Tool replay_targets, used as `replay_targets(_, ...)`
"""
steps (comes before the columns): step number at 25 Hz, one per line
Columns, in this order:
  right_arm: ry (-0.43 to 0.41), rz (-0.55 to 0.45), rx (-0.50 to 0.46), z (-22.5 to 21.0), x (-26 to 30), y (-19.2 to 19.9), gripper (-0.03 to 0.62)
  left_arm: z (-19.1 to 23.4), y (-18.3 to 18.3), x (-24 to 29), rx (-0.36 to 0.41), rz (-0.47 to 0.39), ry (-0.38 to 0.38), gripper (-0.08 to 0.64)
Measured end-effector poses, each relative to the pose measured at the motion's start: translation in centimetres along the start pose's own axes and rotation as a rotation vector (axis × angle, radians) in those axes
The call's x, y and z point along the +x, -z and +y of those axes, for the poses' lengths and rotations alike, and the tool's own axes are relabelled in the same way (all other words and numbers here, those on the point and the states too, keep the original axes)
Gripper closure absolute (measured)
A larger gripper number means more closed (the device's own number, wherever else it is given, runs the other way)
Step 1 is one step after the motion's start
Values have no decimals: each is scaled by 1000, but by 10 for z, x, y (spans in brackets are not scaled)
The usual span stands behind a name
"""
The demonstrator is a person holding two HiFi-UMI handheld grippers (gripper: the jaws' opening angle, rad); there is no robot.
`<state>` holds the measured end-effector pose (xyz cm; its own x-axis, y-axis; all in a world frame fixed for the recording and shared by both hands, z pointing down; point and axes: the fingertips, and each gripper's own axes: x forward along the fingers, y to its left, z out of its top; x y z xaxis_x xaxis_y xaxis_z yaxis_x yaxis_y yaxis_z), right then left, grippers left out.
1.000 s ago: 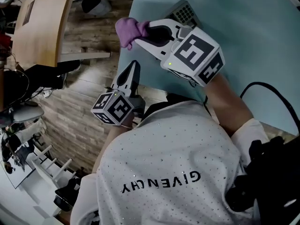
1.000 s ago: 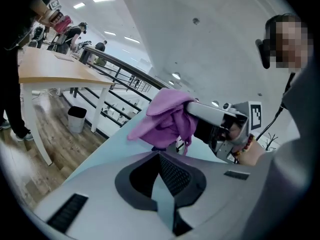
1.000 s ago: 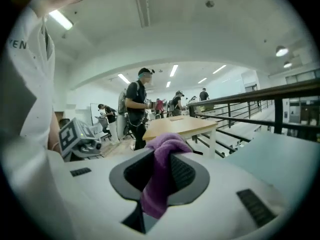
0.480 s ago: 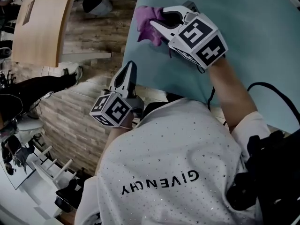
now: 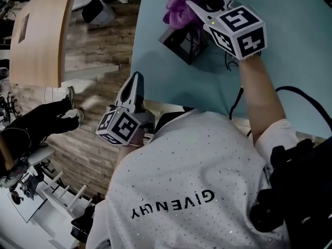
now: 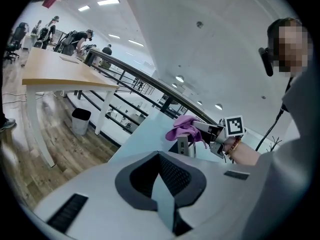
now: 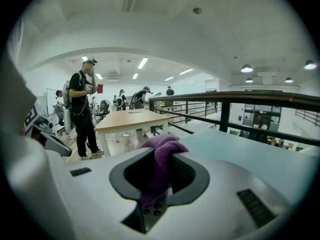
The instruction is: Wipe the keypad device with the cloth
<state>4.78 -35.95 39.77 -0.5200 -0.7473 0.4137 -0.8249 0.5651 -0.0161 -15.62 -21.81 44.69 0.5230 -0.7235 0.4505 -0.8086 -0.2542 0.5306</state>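
Observation:
My right gripper [image 5: 193, 5] is shut on a purple cloth [image 5: 179, 7] at the far part of the teal table [image 5: 290, 61]. Just below the cloth sits the dark keypad device [image 5: 181, 43], tilted on the table. In the right gripper view the cloth [image 7: 161, 156] hangs between the jaws, and the device's buttons [image 7: 150, 211] show right under it. My left gripper [image 5: 135, 82] hangs off the table's near edge, shut and empty, pointing at the table. From the left gripper [image 6: 161, 184] view I see the cloth [image 6: 184, 129] draped over the device [image 6: 184, 145].
A wooden desk [image 5: 41, 35] and a dark bin [image 5: 96, 9] stand on the wood floor to the left. A black cable [image 5: 295, 95] lies along the table by my right arm. People stand by the desk [image 7: 82, 109]. A railing [image 7: 240, 98] runs behind the table.
My right gripper has carried the cloth farther along and over the device, whose dark side now shows below it. The left gripper has stayed by the table's edge.

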Motion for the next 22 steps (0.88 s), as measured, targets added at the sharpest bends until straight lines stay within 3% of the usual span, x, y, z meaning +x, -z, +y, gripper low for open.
replay_targets(5,91,-1,55,-41,-5,8,523,1,0,8,-3,17,-3,560)
replay_targets(12,105,7,91,-58,0,14,525,10,-4,12,-13,17,-23,560)
replay_targets(13,130,-57,112,-61,-5,2,523,12,-6,13,-16,14,-25,560)
replay_targets(16,282,-391,185,-83,-47,-51,523,13,-9,14,-20,3,-24,560)
replay_targets(17,305,-439,202,-87,-55,-57,522,13,-8,14,-25,2,-21,560)
replay_targets(19,271,-367,230,-84,-47,-44,522,10,-6,12,-40,4,-13,560)
replay_targets(22,135,-222,323,-62,-23,-11,523,7,-6,11,-40,9,-6,560)
